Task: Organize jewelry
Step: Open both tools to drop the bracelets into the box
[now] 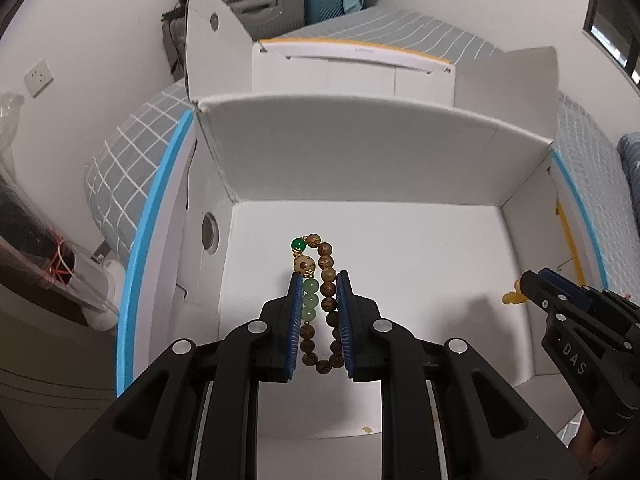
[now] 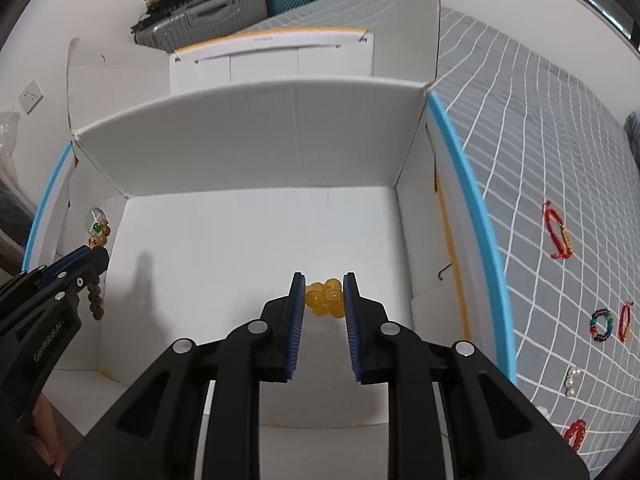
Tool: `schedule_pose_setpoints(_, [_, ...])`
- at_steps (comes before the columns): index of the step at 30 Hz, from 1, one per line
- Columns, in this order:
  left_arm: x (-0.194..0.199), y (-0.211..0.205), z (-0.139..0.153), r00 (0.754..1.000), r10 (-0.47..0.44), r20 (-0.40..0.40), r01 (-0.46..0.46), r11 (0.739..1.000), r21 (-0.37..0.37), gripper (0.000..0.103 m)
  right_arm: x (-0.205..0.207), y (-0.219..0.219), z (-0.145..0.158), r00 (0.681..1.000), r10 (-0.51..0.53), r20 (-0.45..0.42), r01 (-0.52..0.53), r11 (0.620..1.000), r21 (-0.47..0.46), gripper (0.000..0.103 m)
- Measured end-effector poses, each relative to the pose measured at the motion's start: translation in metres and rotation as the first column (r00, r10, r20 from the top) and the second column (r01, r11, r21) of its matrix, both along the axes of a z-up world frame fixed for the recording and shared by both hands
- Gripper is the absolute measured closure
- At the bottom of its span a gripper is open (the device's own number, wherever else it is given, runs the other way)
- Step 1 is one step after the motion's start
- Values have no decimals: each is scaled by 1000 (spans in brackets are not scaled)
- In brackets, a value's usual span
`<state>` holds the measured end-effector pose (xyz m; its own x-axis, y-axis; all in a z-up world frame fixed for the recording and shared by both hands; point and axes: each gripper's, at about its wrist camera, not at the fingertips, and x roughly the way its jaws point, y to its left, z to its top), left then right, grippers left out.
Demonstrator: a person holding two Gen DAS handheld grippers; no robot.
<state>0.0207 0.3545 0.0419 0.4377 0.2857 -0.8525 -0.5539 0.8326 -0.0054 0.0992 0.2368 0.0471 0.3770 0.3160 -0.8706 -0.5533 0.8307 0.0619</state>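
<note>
Wooden-bead bracelet (image 1: 320,300) with green beads clamped in the left hand-held gripper (image 1: 319,280), over the white cardboard box (image 1: 360,152). Amber bead bracelet (image 2: 325,298) pinched in the right hand-held gripper (image 2: 323,280), inside the same box. More bracelets (image 2: 560,236) lying on the checked bed (image 2: 540,120) beside the box.

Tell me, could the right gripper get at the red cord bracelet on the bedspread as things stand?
Probably not yet: the right gripper is shut on the amber bead bracelet inside the white box, whose wall stands between it and the red cord bracelet.

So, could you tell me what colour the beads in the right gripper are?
Translucent amber-yellow beads, clearest in the right wrist view.
</note>
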Motion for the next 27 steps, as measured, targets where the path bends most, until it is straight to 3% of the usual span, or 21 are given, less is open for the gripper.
schedule_pose_setpoints(7, [0, 2, -3, 1000, 7, -16, -7, 1000, 9, 82, 0, 1, -3, 1000, -3, -13, 3, 1000, 5, 84])
schedule_pose_setpoints(13, [0, 2, 0, 1000, 16, -11, -16, 1000, 19, 57, 0, 3, 1, 1000, -4, -10, 4, 1000, 12, 84])
schedule_pose_setpoints(18, [-4, -1, 10, 1000, 25, 13, -26, 999, 38, 37, -5, -3, 17, 999, -14, 43, 12, 999, 36, 49])
schedule_pose_setpoints(22, [-8, -4, 20, 998, 31, 49, -35, 997, 72, 14, -7, -16, 33, 997, -35, 71, 29, 996, 81, 32])
schedule_pose_setpoints(27, [-10, -6, 28, 996, 43, 74, -48, 996, 72, 7, -5, -39, 50, 993, -79, 90, 68, 990, 127, 16])
